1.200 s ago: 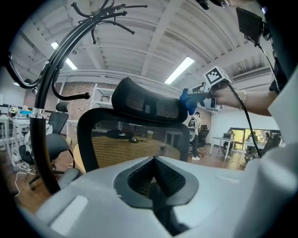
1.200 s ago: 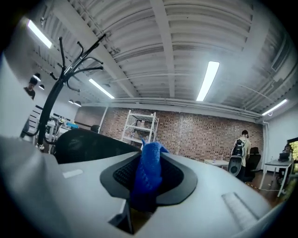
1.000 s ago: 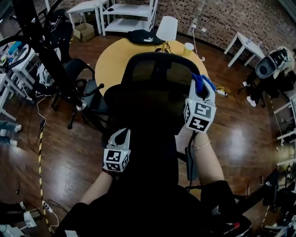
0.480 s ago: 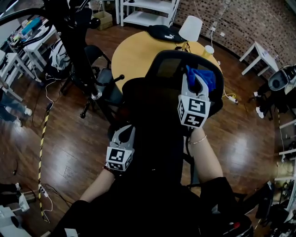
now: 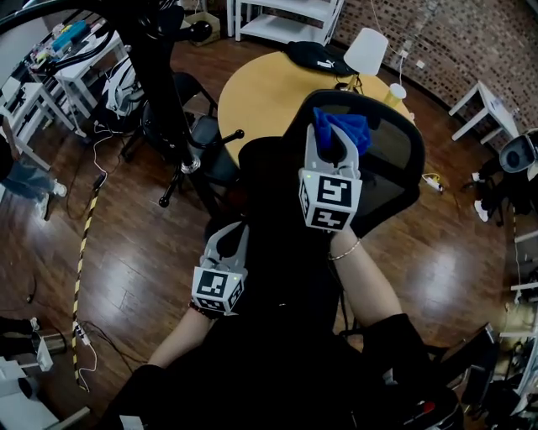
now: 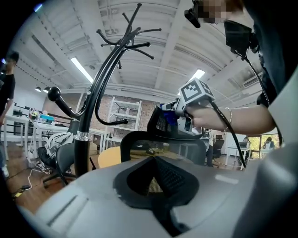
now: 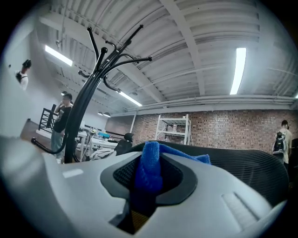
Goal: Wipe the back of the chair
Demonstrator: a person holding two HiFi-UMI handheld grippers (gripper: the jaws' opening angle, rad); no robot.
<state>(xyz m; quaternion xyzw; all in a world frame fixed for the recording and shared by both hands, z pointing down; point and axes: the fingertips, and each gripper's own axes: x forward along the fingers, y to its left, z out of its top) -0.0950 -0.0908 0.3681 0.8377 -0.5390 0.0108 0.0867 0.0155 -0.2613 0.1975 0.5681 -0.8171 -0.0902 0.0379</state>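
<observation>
The black mesh chair back (image 5: 388,161) stands in front of me, seen from above in the head view. My right gripper (image 5: 333,141) is shut on a blue cloth (image 5: 340,128) and holds it against the upper left part of the chair back. The right gripper view shows the blue cloth (image 7: 149,171) bunched between the jaws, with the mesh chair back (image 7: 251,167) just behind it. My left gripper (image 5: 230,237) hangs lower left, beside my body, shut with nothing in it. In the left gripper view the chair back (image 6: 139,145) and the right gripper (image 6: 180,115) lie ahead.
Behind the chair is a round yellow table (image 5: 261,92) with a black bag (image 5: 315,57) and a cup (image 5: 393,92). At the left stand a black coat stand (image 5: 164,76) and another office chair (image 5: 181,126). White shelves (image 5: 286,17) line the brick wall. People (image 7: 63,116) stand far left.
My right gripper has carried the blue cloth leftward along the top of the chair back, from its right edge to its left part. The left gripper has stayed low and shut.
</observation>
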